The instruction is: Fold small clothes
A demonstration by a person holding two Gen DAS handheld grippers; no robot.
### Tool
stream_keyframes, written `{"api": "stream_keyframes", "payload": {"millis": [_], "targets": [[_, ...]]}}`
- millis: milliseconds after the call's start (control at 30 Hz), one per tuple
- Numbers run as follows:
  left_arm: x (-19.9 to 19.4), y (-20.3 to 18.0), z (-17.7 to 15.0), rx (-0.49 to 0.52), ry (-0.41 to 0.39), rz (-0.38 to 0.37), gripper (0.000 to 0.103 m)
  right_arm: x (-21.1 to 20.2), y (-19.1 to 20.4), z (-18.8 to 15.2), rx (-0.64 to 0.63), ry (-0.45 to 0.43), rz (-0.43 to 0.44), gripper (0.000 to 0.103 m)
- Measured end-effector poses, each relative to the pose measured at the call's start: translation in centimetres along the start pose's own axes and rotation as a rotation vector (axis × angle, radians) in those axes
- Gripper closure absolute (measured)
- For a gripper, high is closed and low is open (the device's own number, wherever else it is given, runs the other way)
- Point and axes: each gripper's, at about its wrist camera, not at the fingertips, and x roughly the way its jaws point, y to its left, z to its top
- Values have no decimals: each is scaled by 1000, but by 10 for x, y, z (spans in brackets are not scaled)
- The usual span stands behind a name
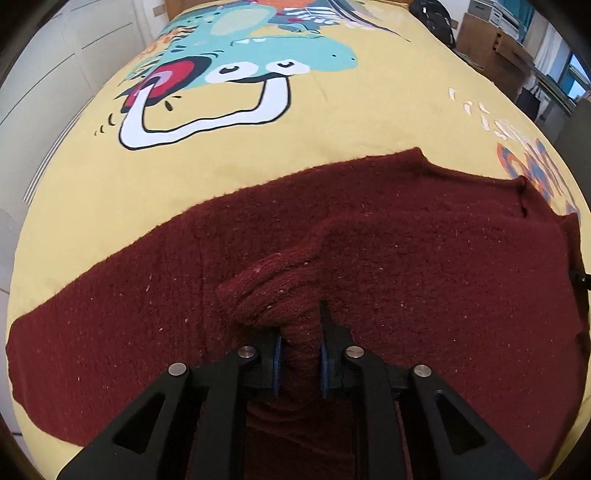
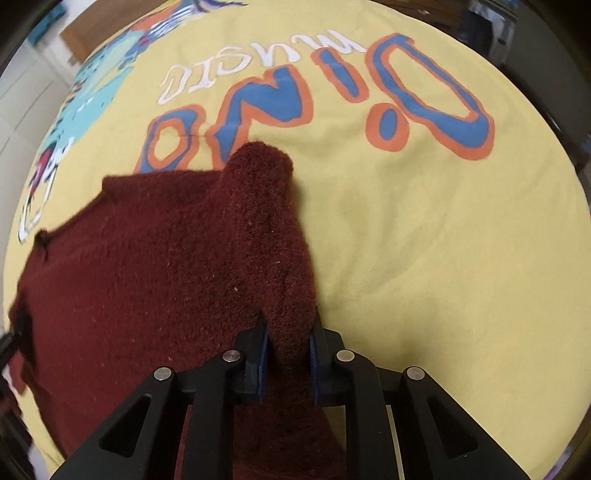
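A dark red knitted sweater (image 1: 406, 240) lies spread on a yellow printed bedsheet (image 1: 332, 122). My left gripper (image 1: 300, 332) is shut on a bunched fold of the sweater, which bulges up just ahead of its fingers. In the right wrist view the sweater (image 2: 129, 258) fills the left half. My right gripper (image 2: 287, 328) is shut on a raised ridge of the sweater at its right edge; the ridge runs away from the fingers. The cloth hangs down between both pairs of jaws.
The bedsheet (image 2: 443, 240) carries a teal dinosaur print (image 1: 258, 48) and blue-orange lettering (image 2: 332, 96). White cupboard doors (image 1: 55, 55) stand to the left of the bed. Cardboard boxes (image 1: 491, 40) and a black bag (image 1: 436, 18) stand at the far right.
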Motion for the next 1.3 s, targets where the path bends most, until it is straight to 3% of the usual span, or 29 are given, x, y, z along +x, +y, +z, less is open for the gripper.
{"api": "stream_keyframes", "payload": {"millis": [100, 167, 233, 300, 333, 367, 400, 733, 767, 933, 1100, 1300], "targets": [[-1, -1, 2, -5, -1, 2, 85, -5, 6, -1, -38, -20, -15, 78], [-5, -1, 5, -9, 3, 4, 73, -11, 8, -2, -48, -35, -17, 72], [-12, 2, 7, -25, 11, 23, 51, -18, 11, -4, -68, -51, -20, 63], [-21, 3, 8, -32, -1, 25, 38, -29, 18, -8, -92, -81, -33, 44], [-27, 3, 8, -37, -9, 25, 22, -35, 22, -9, -104, -103, -29, 30], [-32, 2, 9, -38, -15, 22, 13, -41, 25, -13, -112, -122, -24, 21], [-38, 1, 9, -38, -32, 11, 4, -48, 32, -16, -127, -146, -15, 21], [-76, -58, -4, 45, -194, -52, 1, -74, 120, -44, -285, -285, 63, 13], [-74, -62, -5, 44, -194, -54, 1, -71, 130, -50, -306, -288, 62, 0], [-37, -78, -18, 63, -130, -30, 1, -45, 160, -78, -385, -283, 36, 1], [1, -66, -37, 45, -45, 24, 1, -3, 156, -92, -400, -202, -13, 1], [5, -45, -50, 60, -64, 28, 1, -1, 117, -89, -333, -218, -25, 1]]}}
